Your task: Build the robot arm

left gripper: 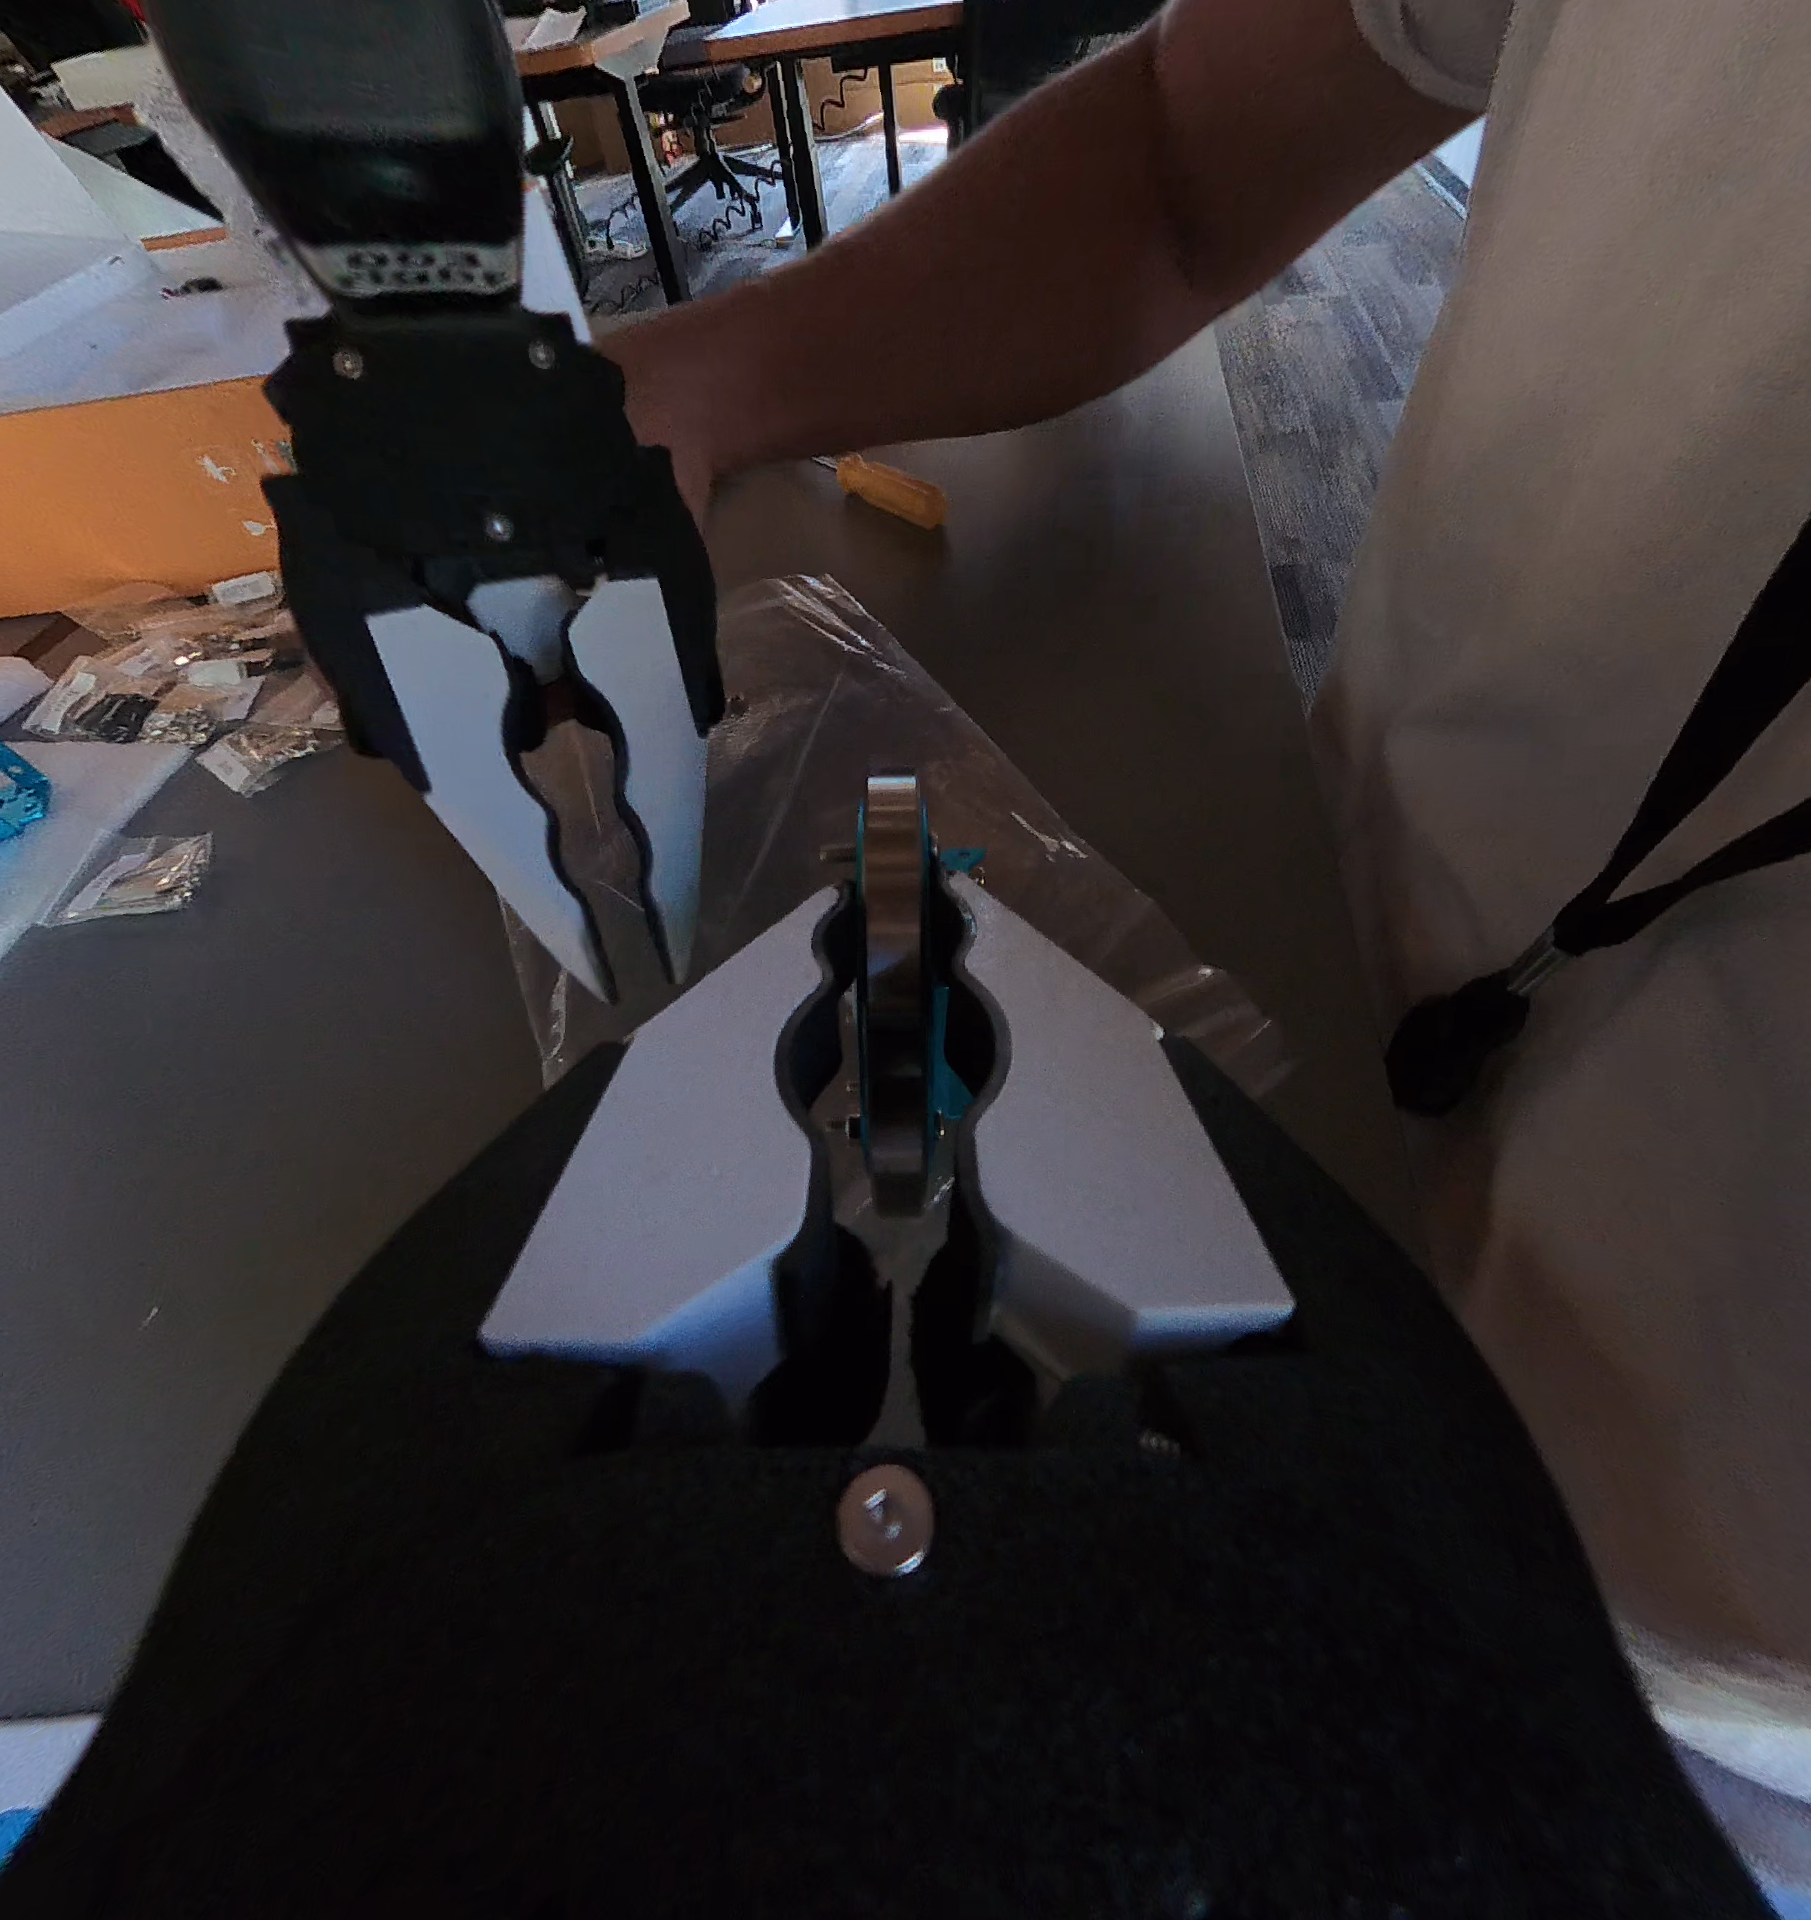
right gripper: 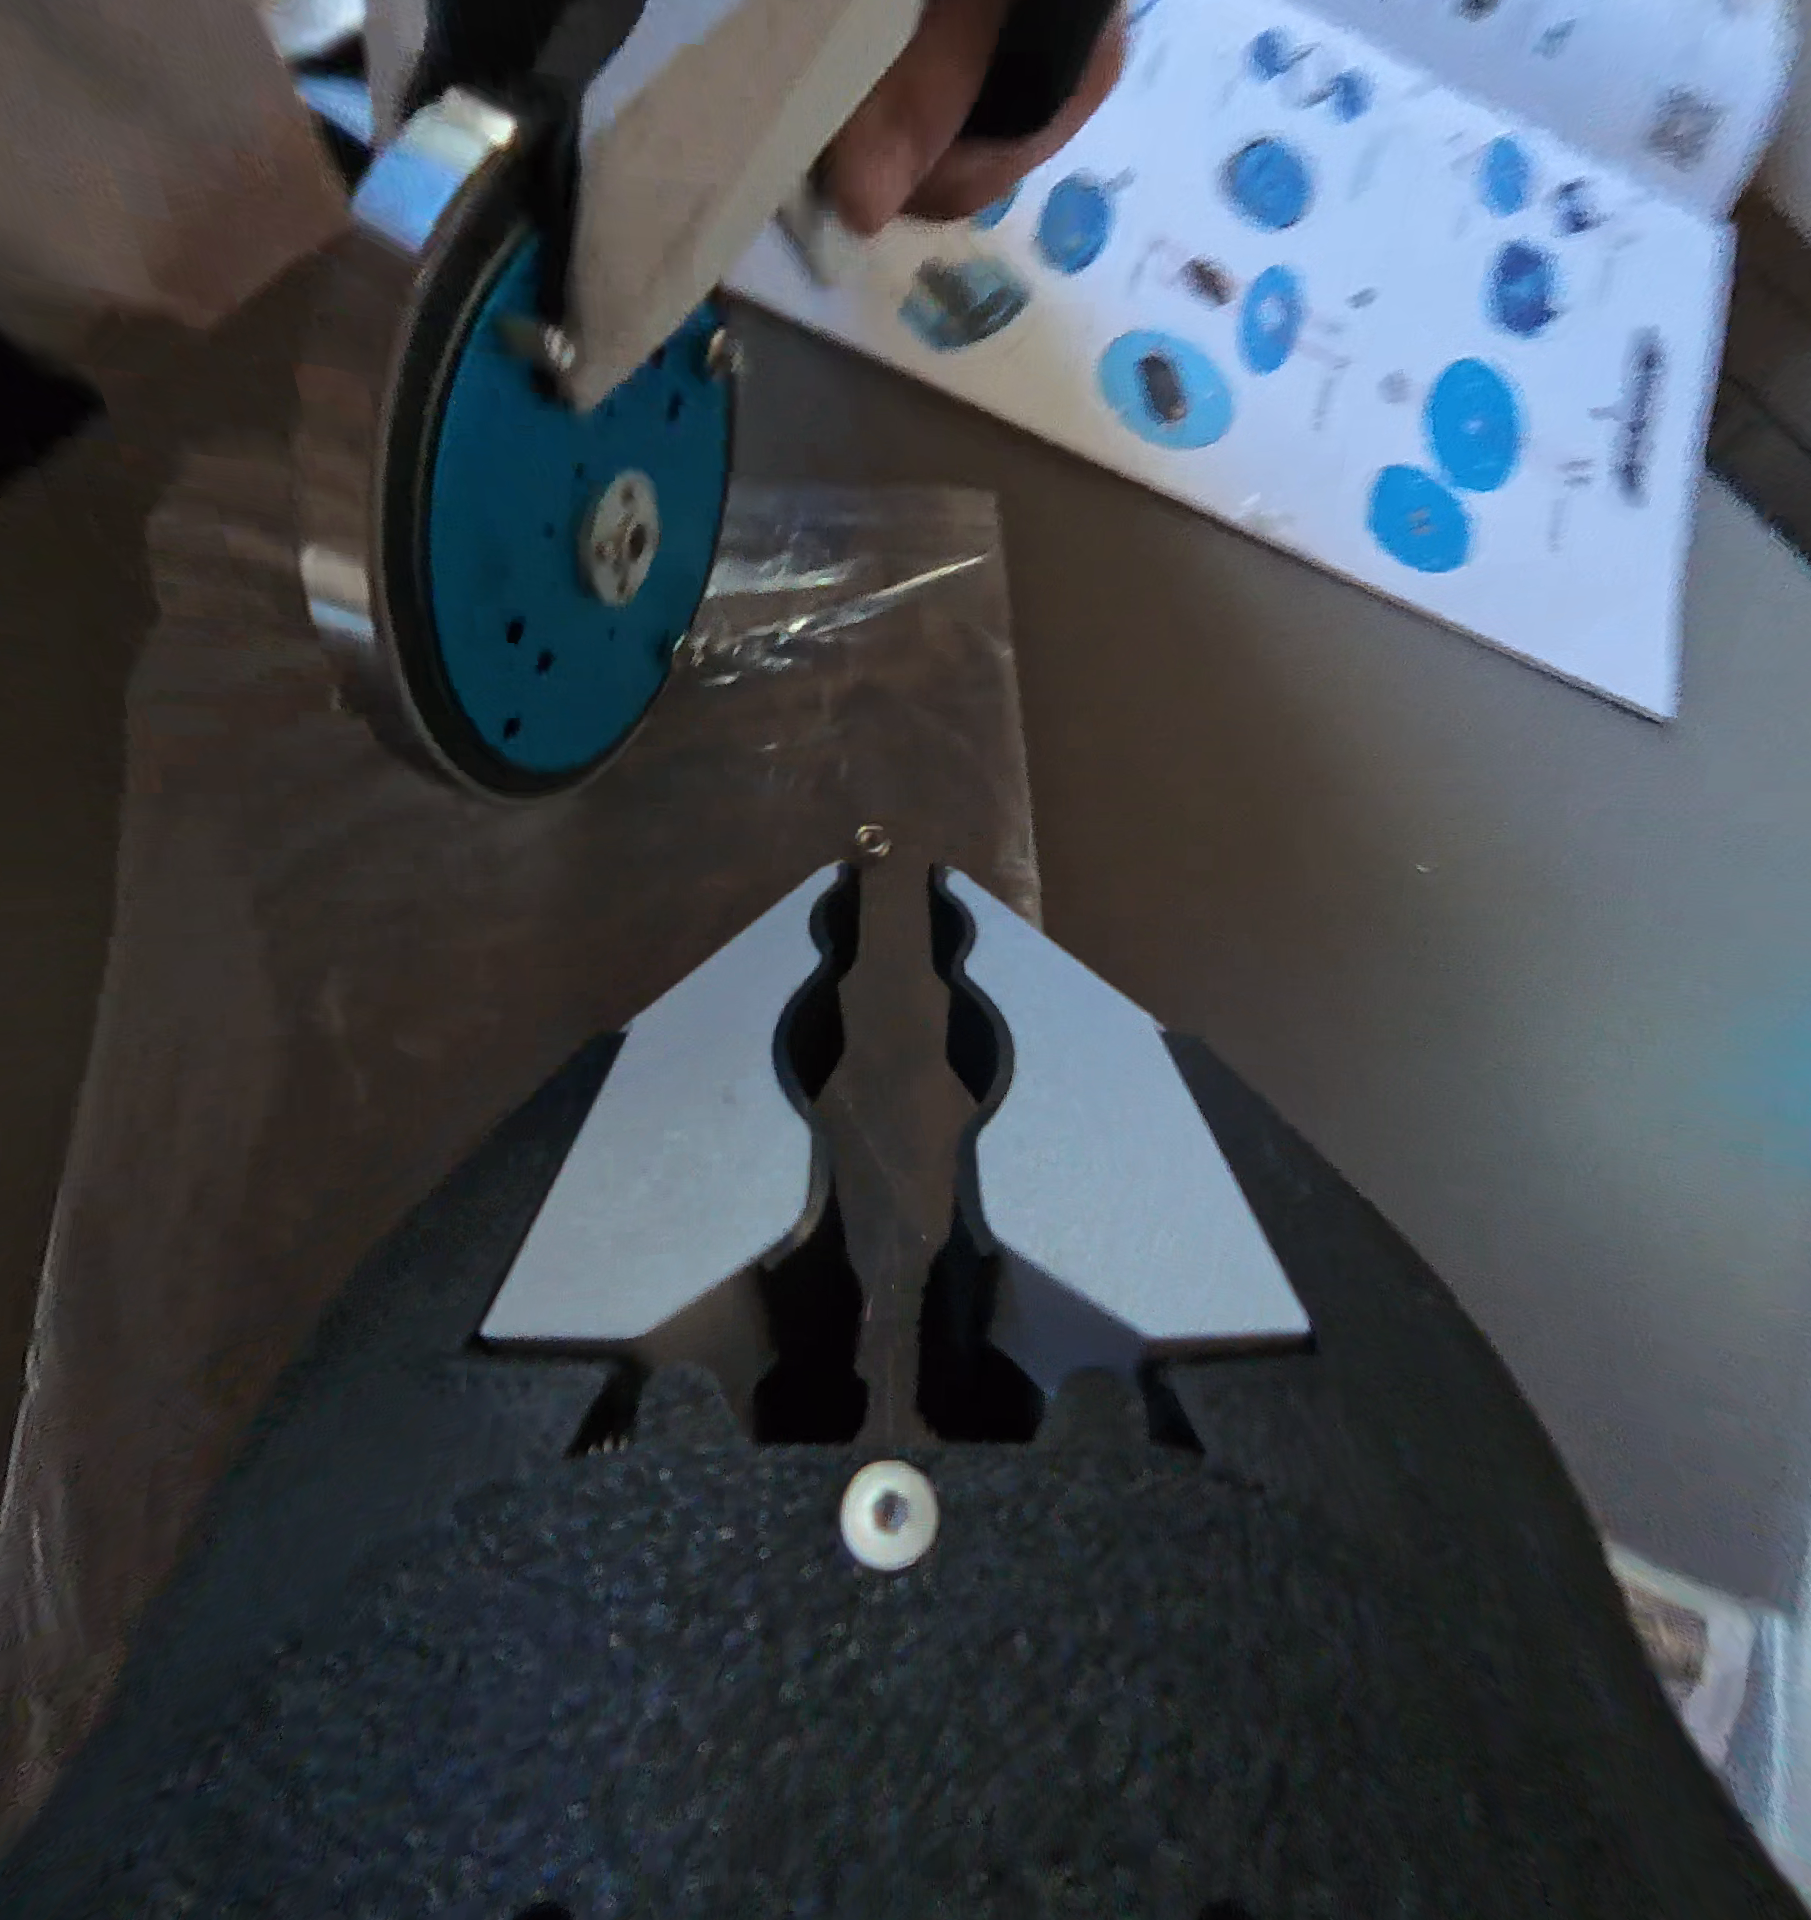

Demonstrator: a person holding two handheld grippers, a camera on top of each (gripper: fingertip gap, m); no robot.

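Wheel [left gripper: 893, 966] edge-on, upright, clamped in left tongs [left gripper: 893, 904].

A: Blue disc [right gripper: 568, 561] with a black rim, silver hub.
B: White fingers [right gripper: 672, 1143] on a black gripper [right gripper: 896, 883]. Orange screwdriver handle [left gripper: 893, 492], brown table [left gripper: 257, 1195], blue-spotted white sheet [right gripper: 1348, 343].

The right gripper [right gripper: 893, 873] hovers empty, jaws slightly parted, above a clear plastic bag [right gripper: 859, 644] on the brown table [right gripper: 1348, 883]. The left gripper [right gripper: 610, 364] clamps a blue wheel [right gripper: 568, 561]. An illustrated sheet [right gripper: 1400, 312] lies toward the table's far right.
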